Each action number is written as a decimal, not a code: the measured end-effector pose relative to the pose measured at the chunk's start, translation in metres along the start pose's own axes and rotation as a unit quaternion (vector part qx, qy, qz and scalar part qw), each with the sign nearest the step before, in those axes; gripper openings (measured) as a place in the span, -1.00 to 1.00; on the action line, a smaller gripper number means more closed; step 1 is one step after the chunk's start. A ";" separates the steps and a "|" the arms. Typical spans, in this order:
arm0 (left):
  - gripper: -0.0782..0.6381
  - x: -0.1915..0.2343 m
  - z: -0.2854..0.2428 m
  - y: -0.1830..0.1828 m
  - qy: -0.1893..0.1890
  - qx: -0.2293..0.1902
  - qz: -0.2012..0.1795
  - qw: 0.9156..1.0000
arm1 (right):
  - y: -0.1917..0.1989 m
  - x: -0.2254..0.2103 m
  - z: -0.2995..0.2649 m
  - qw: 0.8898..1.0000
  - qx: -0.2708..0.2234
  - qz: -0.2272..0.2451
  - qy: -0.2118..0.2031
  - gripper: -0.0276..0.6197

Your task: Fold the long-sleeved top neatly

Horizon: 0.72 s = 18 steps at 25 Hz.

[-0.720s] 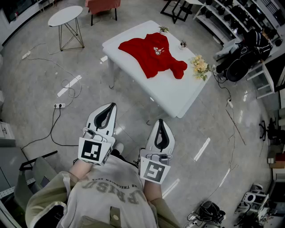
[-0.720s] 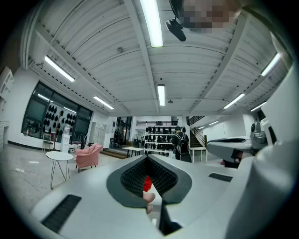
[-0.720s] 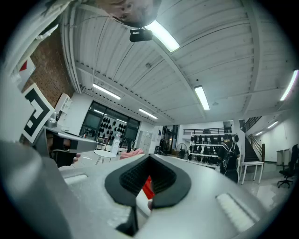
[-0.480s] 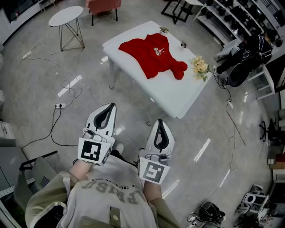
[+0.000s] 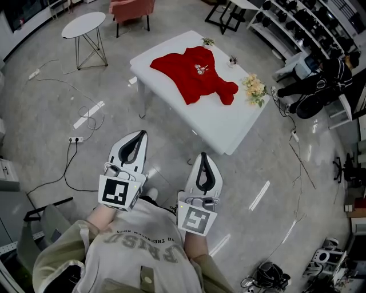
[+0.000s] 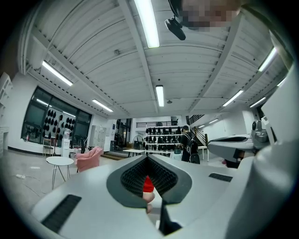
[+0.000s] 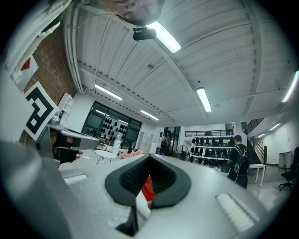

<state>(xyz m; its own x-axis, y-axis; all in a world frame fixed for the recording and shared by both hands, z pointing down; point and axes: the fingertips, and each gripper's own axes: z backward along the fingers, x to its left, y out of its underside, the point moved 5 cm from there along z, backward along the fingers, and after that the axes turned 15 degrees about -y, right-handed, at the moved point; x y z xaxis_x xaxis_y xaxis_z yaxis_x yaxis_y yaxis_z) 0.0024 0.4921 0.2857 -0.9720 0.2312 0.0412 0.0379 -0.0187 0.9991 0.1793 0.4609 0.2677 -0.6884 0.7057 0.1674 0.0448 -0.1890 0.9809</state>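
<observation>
A red long-sleeved top (image 5: 197, 74) lies spread out on a white table (image 5: 229, 123) at the upper middle of the head view, with a small white print on its chest. My left gripper (image 5: 139, 135) and right gripper (image 5: 205, 157) are held close to my body, well short of the table, both shut and holding nothing. In the left gripper view a sliver of the red top (image 6: 148, 185) shows through the gap in the closed jaws. The right gripper view shows the same red top (image 7: 148, 188) far ahead.
A bunch of pale flowers (image 5: 254, 88) and two small plants (image 5: 232, 58) stand on the table by the top. A round side table (image 5: 84, 24) and pink chair (image 5: 132, 8) stand at the back left. Cables and a power strip (image 5: 76, 138) lie on the floor. Shelving stands at right.
The view has shifted slightly: the table and top sit a little higher and further left in the frame. Both grippers stay shut near my body.
</observation>
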 end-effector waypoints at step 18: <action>0.08 0.058 -0.098 0.016 0.035 0.074 -0.071 0.994 | 0.041 -0.040 -0.071 0.994 0.031 -0.070 -0.072 0.05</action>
<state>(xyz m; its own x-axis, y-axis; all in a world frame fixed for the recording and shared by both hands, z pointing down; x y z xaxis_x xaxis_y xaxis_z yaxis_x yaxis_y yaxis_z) -0.0760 0.4103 0.3032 -0.9837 0.1527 -0.0951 -0.0713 0.1540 0.9855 0.1571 0.3767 0.2942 -0.5800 0.8138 0.0368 0.0027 -0.0433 0.9991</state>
